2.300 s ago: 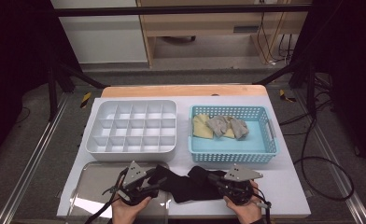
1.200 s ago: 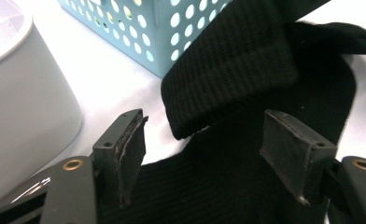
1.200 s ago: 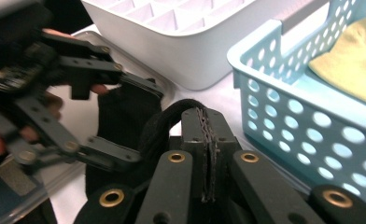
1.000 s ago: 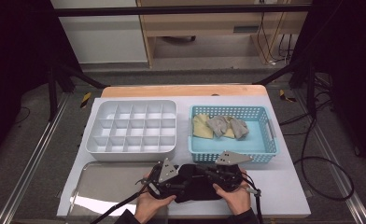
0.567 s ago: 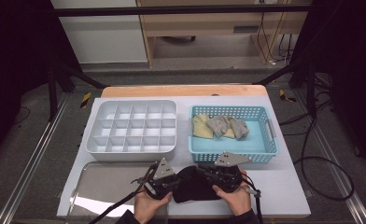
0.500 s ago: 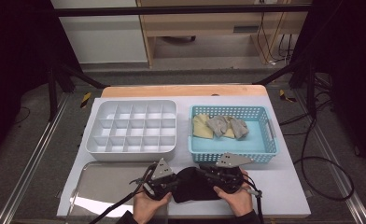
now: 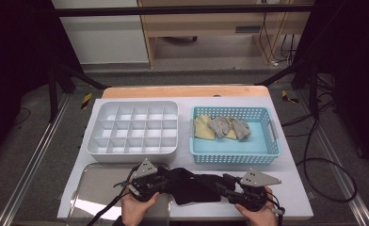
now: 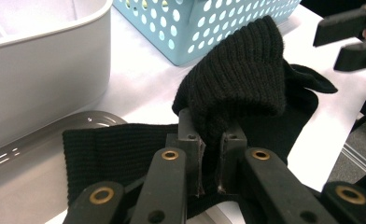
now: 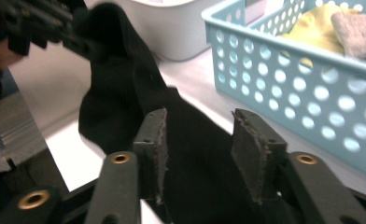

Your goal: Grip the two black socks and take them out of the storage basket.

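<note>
High view: a table w/ a white mat. A white divided tray point(image 7: 132, 129) sits at 11 o'clock of the mat's centre, a blue basket point(image 7: 234, 154) at 1 o'clock holding yellow and grey socks point(image 7: 222, 127). A shiny metal tray point(image 7: 95, 188) lies at 7 o'clock. At 6 o'clock, near the front edge, a black sock point(image 7: 192, 186) lies between two hand-held tongs.

Left gripper point(image 8: 211, 161), at the sock's 9 o'clock end, is clamped on a pinch of the ribbed knit; in the left gripper view its pads squeeze a fold, and the fabric bunches up into a hump just above them. Its jaws have just been closing, w/ the sock between them.

Right gripper point(image 9: 199, 154), at the sock's 3 o'clock end, stands w/ jaws parted; in the right gripper view the pads are clear of the cloth, which lies flat under and between them. Its jaws have just been opening, nothing pinched.

Step in hand looks like folding or rolling the sock, approx. midway: left end gathered, right end loose.

To do it well: keep the left pinch firm so the fold doesn't slip. Bring the right tongs low over the free end, take both layers of knit, not just the top one. Keep the sock on the mat, clear of the basket wall at 12 o'clock and the metal tray's rim.
</note>
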